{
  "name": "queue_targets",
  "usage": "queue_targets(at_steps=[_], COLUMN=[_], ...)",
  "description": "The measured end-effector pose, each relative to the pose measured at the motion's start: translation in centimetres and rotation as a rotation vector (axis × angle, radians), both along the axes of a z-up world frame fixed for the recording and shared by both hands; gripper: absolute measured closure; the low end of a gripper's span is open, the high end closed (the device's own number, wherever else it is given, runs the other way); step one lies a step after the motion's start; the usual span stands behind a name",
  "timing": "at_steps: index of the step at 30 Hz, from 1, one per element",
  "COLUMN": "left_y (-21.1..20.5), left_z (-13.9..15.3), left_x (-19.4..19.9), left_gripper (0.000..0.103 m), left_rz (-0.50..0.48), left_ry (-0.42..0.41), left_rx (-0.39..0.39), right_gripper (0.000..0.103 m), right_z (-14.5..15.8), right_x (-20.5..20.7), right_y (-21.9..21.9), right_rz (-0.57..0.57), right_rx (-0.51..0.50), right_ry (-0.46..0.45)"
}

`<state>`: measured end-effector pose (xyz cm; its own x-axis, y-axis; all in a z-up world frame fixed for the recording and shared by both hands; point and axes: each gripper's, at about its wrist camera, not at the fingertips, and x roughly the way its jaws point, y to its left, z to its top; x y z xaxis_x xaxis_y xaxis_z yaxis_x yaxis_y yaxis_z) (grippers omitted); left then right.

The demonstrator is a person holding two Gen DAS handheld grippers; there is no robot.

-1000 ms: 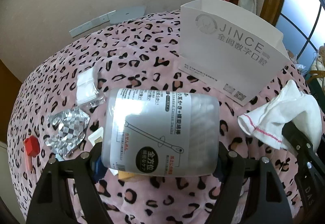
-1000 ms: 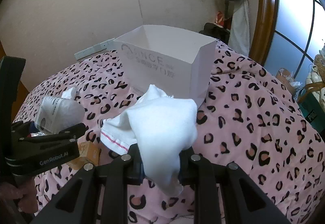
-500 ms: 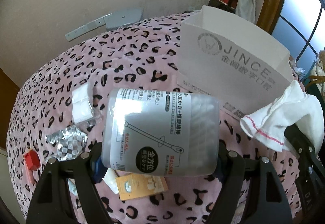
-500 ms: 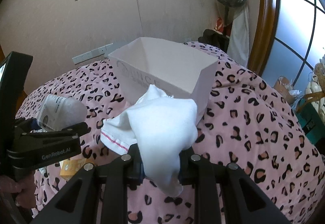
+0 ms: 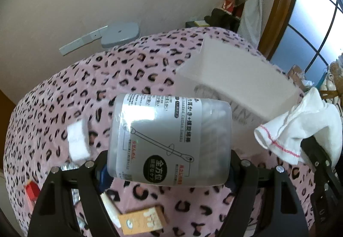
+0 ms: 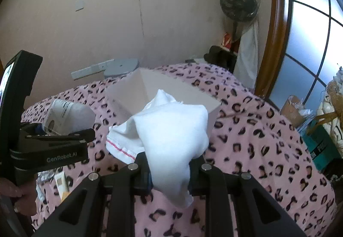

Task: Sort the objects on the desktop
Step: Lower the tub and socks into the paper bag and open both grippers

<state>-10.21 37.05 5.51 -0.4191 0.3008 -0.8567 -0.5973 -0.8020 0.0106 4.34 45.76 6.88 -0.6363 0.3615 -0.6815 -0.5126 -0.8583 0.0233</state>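
Observation:
My left gripper (image 5: 167, 164) is shut on a clear plastic tub of cotton swabs (image 5: 169, 140), held in the air above the leopard-print table. The tub (image 6: 68, 116) also shows at the left of the right wrist view, with the left gripper (image 6: 53, 146) around it. My right gripper (image 6: 169, 166) is shut on a bunched white cloth with a red stitched hem (image 6: 169, 131); the cloth (image 5: 300, 131) hangs at the right of the left wrist view. An open white paper bag (image 5: 233, 78) stands just beyond both held things, its mouth (image 6: 163, 95) facing up behind the cloth.
On the pink leopard cloth (image 5: 85, 91) lie a white packet (image 5: 77, 142), a red block (image 5: 32, 189), crumpled foil (image 5: 68, 167) and an orange card box (image 5: 141, 219). A grey flat stand (image 5: 115, 33) lies at the far edge. A fan (image 6: 238, 5) and bags (image 6: 317, 138) stand off the table.
Both grippers have risen and moved toward the bag with their loads. The bag's mouth now shows from above. The table items have slid lower in the left wrist view.

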Motion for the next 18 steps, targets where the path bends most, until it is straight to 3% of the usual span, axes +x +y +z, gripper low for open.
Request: queue_targets(at_steps=[9,18], left_y=[4.1,8.2], left_z=[2.8,3.4], left_x=[-2.8,-5.5], left_gripper=[0.023,0.023], left_rz=[-0.046,-0.078], left_ry=[0.007,0.002], left_rx=[0.044,0.042], right_gripper=[0.081,0.081], right_z=[1.8,1.7], right_x=[-2.2,-4.5], right_y=[2.1,4.5], right_rz=[-0.02,-0.052], right_rx=[0.052,0.074], right_ry=[0.031,0.02])
